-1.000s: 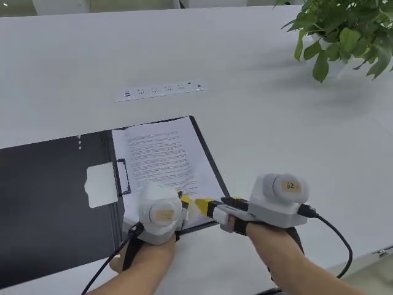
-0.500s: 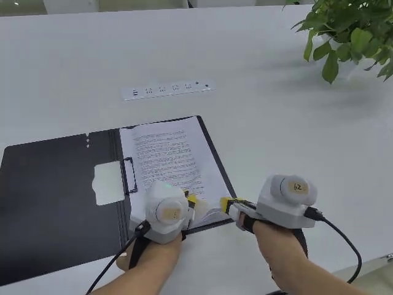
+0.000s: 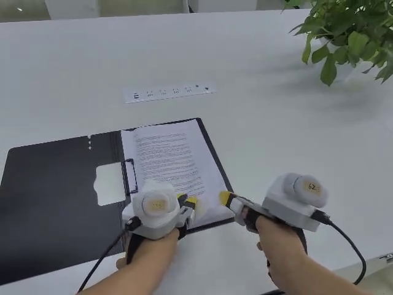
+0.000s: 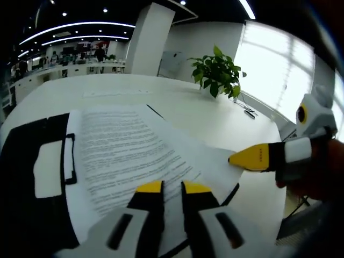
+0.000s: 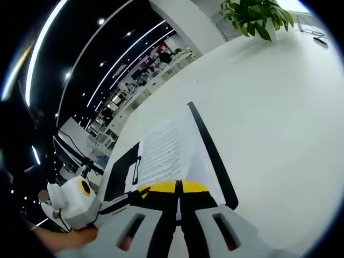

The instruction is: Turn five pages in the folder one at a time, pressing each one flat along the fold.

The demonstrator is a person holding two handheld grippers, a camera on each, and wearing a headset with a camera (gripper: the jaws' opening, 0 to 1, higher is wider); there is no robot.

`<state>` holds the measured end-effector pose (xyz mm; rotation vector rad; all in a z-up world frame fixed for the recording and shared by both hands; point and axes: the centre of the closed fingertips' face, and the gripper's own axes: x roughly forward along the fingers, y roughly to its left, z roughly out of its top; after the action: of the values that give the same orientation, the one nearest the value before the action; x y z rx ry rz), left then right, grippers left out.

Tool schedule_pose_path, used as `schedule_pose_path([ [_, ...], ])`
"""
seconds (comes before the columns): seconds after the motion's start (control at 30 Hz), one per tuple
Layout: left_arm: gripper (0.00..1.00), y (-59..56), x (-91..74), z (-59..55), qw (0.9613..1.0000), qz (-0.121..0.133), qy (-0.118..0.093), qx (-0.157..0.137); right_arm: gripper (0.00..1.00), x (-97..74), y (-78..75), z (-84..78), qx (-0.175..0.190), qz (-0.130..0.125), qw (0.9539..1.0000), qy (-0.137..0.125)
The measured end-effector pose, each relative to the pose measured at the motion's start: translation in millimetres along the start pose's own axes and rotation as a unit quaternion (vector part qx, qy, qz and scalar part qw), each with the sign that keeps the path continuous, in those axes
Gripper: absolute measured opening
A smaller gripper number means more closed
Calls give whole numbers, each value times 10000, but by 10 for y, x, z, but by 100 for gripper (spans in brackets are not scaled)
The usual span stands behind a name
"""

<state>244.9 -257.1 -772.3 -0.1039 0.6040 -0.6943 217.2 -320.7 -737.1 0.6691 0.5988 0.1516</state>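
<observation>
Zero pages turned so far, I'd say. The folder point(image 3: 55, 203) lies open on the table point(image 3: 276, 110), with the whole stack point(image 3: 166, 153) still on its right half. My left gripper point(image 4: 172, 187) sits over the stack's bottom edge, jaws a crack apart, holding nothing. In the last second my right gripper point(image 3: 225, 196) slid from beside it out to the bottom-right corner. Its jaws are closed, but I can't tell if they've caught any paper. Looks like I'm lining up the first lift.
</observation>
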Motion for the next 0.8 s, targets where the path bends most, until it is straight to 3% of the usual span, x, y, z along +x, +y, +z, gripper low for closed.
schedule_pose_path([
  [0.1,15,0,-109,-8,10000,-43,9,86,0,-37,126,66,20,184,9997,-134],
  [0.17,15,4,-212,53,9999,-70,-122,63,0,-58,221,113,52,329,9992,-215],
  [0.33,16,83,-498,156,9997,-48,-238,70,0,-125,589,236,19,865,9952,-450],
  [0.57,19,338,-989,265,9981,178,-579,90,0,-158,1107,245,-219,1430,9882,-506],
  [0.8,21,578,-1456,270,9963,440,-740,70,0,-126,1615,109,-396,1977,9786,-406],
])
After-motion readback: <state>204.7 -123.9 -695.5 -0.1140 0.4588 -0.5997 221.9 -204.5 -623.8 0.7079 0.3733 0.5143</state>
